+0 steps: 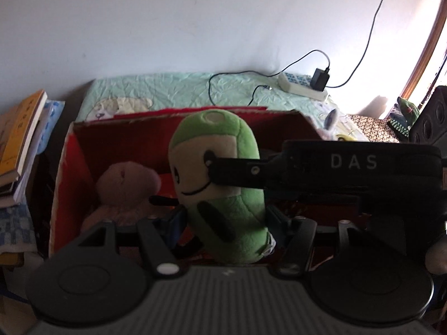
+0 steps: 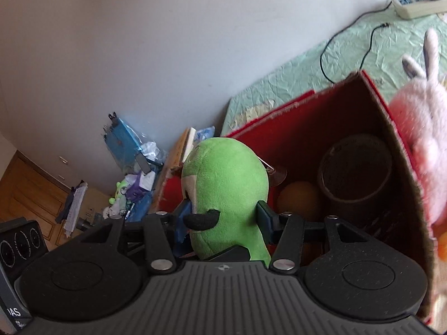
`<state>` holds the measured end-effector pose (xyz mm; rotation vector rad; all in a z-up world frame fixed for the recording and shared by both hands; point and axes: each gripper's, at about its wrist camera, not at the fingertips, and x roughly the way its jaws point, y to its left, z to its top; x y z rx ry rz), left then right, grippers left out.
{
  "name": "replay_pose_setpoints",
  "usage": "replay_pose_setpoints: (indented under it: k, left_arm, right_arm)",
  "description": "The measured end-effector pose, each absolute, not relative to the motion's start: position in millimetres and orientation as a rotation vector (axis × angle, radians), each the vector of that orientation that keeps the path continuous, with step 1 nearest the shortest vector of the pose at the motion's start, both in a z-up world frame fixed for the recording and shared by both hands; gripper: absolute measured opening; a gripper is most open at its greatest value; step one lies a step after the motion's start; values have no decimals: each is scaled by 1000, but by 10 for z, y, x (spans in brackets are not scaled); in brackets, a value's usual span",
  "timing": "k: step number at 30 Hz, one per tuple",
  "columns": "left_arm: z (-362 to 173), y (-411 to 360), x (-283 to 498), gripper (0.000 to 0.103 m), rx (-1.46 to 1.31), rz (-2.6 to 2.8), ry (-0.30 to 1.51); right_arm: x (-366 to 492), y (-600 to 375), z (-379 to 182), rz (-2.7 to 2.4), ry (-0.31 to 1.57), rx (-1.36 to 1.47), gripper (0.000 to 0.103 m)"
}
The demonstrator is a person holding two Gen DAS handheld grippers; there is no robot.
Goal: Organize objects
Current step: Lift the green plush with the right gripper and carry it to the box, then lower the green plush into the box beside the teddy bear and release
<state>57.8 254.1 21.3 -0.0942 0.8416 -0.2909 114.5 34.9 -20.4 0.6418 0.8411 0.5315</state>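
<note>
A green plush toy [image 1: 220, 184] with a smiling cream face stands upright over the open red cardboard box [image 1: 83, 150]. My left gripper [image 1: 223, 223] is shut on its lower body. My right gripper [image 2: 223, 217] is shut on the same green plush [image 2: 226, 184] from the side; its body marked "DAS" [image 1: 354, 167] crosses the left wrist view. A pink plush [image 1: 125, 187] lies inside the box at the left. Another pink plush [image 2: 421, 142] sits against the box's right wall outside. A dark cylinder [image 2: 354, 173] and an orange ball [image 2: 299, 198] lie inside the box.
The box stands on a green quilted bed cover [image 1: 173, 89] by a white wall. A power strip [image 1: 301, 86] with charger and cables lies behind it. Stacked books [image 1: 19, 139] stand at the left. A black speaker [image 1: 430, 122] is at the right. Clutter [image 2: 134, 178] lies on the floor.
</note>
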Motion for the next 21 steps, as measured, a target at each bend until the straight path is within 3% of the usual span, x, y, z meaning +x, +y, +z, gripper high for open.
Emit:
replay_pose_setpoints:
  k: [6,13,21]
  left_arm:
    - [66,2631,640,63,-85,-272,882]
    - [-15,2761,686,74,-109,-230,901]
    - [24,2737,708,78,-116,-234,900]
  right_arm:
    - [1207,554,-274,489,925,593,53]
    - [1303,696,-326,526,948,531,55]
    - [1298,535,-363,516,954,592,61]
